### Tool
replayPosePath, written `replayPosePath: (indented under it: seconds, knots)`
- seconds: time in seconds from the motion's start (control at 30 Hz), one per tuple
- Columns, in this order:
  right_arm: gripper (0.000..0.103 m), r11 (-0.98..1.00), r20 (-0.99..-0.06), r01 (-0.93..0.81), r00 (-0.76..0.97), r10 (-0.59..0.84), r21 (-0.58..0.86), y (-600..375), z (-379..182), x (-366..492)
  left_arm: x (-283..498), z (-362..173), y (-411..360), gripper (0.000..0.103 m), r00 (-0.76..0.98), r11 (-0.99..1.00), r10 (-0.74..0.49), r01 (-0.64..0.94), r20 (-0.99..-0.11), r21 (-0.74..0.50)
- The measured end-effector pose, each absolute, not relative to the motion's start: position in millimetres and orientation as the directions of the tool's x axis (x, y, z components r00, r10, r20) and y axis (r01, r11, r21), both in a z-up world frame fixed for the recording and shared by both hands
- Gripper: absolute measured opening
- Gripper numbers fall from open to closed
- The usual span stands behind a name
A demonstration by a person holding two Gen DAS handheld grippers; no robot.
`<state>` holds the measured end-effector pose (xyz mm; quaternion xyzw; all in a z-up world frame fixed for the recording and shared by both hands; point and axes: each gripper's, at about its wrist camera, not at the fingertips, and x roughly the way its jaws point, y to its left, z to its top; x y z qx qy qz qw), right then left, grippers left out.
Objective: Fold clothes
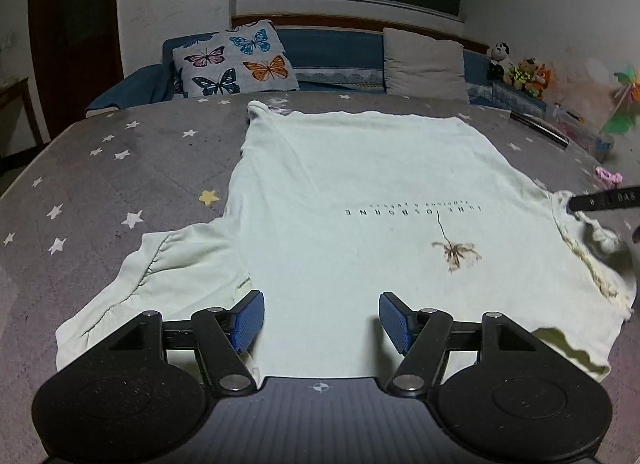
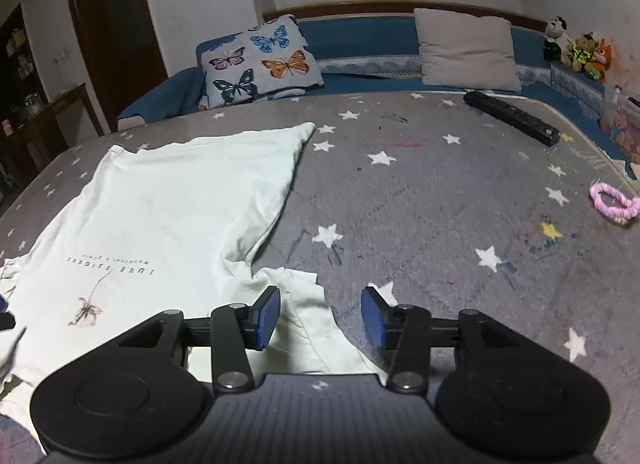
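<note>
A pale green T-shirt (image 1: 360,184) lies spread flat on the grey star-patterned surface (image 1: 120,168), print side up, collar end near me. My left gripper (image 1: 322,322) is open and empty, over the shirt's near edge beside its left sleeve (image 1: 160,268). My right gripper (image 2: 320,322) is open and empty, just above the shirt's right sleeve (image 2: 308,304); the shirt body (image 2: 180,204) lies to its left. A dark part of the right gripper shows at the right edge of the left wrist view (image 1: 604,200).
A butterfly cushion (image 1: 236,60) and a grey cushion (image 1: 424,64) lean on the blue sofa behind. A black remote (image 2: 512,116) and a pink hair tie (image 2: 614,204) lie on the surface at the right. Plush toys (image 2: 580,48) sit far right.
</note>
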<state>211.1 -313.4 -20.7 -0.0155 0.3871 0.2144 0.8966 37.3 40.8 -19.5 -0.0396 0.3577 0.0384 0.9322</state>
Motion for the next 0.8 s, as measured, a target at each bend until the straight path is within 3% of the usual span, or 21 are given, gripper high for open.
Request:
replayPosePath:
  seconds: [0.13, 0.27, 0.37, 0.53, 0.67, 0.8]
  knots:
    - [0.037, 0.912, -0.698, -0.387, 0.615, 0.368, 0.139, -310, -26, 215, 36, -23, 41, 0.067, 0.739, 0.994, 0.037, -0.099, -0.673, -0.055]
    - [0.012, 0.908, -0.692, -0.381, 0.610, 0.386, 0.171, -310, -29, 215, 36, -27, 41, 0.067, 0.736, 0.994, 0.034, -0.097, -0.676, -0.055]
    - [0.007, 0.917, -0.693, -0.362, 0.620, 0.369, 0.165, -310, -27, 211, 36, -28, 41, 0.067, 0.737, 0.994, 0.032, -0.094, -0.675, -0.055]
    - [0.007, 0.933, -0.702, -0.334, 0.632, 0.328, 0.135, -311, -26, 202, 36, -30, 40, 0.069, 0.738, 0.995, 0.028, -0.085, -0.674, -0.052]
    - [0.024, 0.936, -0.703, -0.322, 0.633, 0.324, 0.141, -318, -28, 202, 35, -29, 41, 0.069, 0.737, 0.995, 0.025, -0.085, -0.676, -0.056]
    - [0.028, 0.934, -0.698, -0.325, 0.634, 0.332, 0.149, -328, -21, 197, 35, -25, 38, 0.070, 0.738, 0.994, 0.028, -0.090, -0.675, -0.058]
